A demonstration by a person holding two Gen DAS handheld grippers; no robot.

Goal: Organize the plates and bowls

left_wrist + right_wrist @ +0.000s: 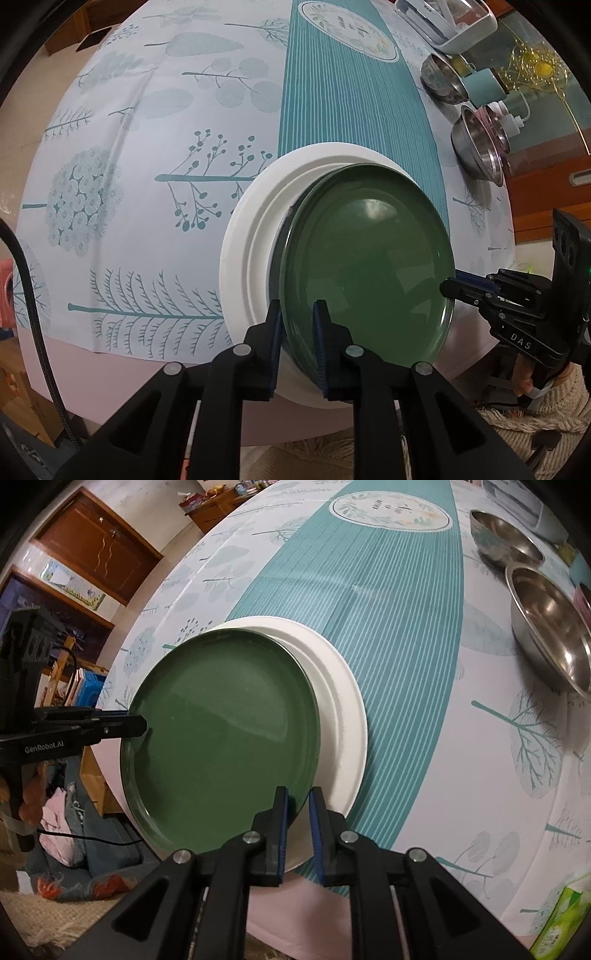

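Observation:
A dark green plate [369, 266] [221, 738] lies on a white plate [251, 236] [343, 709] near the table's front edge, set off toward that edge and overhanging it. My left gripper [297, 314] straddles the green plate's rim with a narrow gap, and its pads are not pressing. My right gripper [298, 801] straddles the opposite rim in the same way, slightly open. Each gripper shows in the other's view: the right gripper [445, 288] at the plate's right rim, the left gripper [142, 725] at its left rim.
Two steel bowls [476, 147] [443, 79] stand at the table's right side, the nearer bowl [546, 627] in front of the farther one [506, 535]. A white tray [454, 26] sits behind them beside a teal cup [484, 85]. A green tissue pack [565, 915] lies near the front right.

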